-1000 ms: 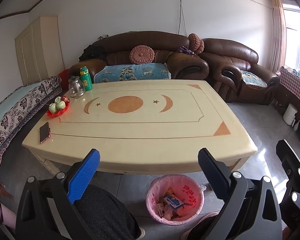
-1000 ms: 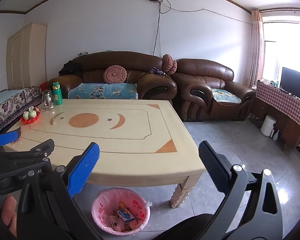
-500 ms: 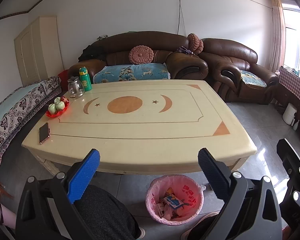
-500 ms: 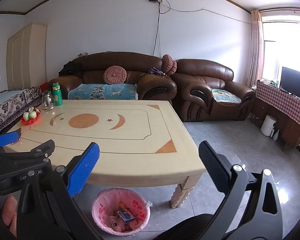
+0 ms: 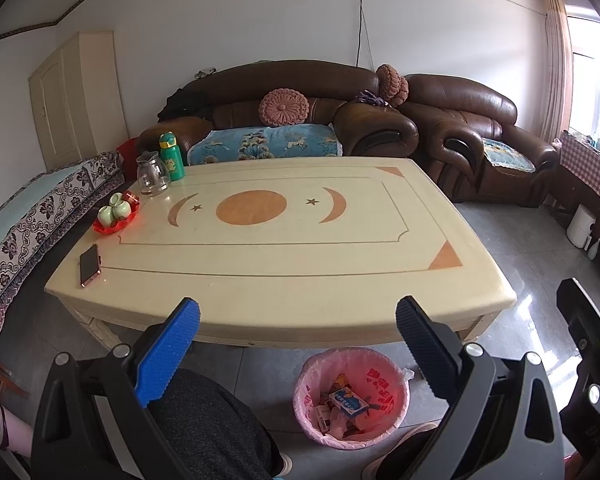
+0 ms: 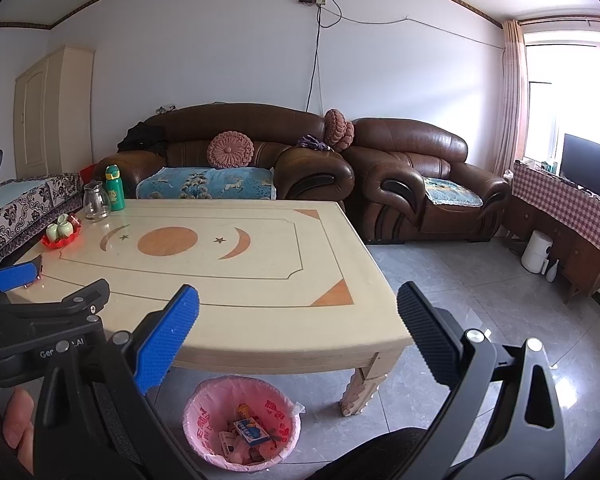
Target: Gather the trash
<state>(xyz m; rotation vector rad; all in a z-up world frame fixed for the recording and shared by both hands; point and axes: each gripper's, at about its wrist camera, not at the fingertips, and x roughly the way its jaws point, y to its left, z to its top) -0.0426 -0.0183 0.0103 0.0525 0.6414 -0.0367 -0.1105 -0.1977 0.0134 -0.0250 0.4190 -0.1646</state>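
A pink-lined trash bin (image 5: 352,396) (image 6: 242,420) stands on the floor under the table's near edge, with wrappers and a blue-and-white packet inside. My left gripper (image 5: 298,344) hangs open above and in front of the bin, nothing between its fingers. My right gripper (image 6: 298,336) is likewise open and empty, held to the right of the left one. The cream table (image 5: 284,280) (image 6: 260,320) shows no loose trash on its top.
At the table's far left stand a green bottle (image 5: 171,156), a glass jug (image 5: 152,174), a red tray with cups (image 5: 115,216) and a phone (image 5: 89,264). Brown sofas (image 5: 300,120) line the back wall. A person's knees sit below the grippers. Grey tiled floor (image 6: 460,300) lies to the right.
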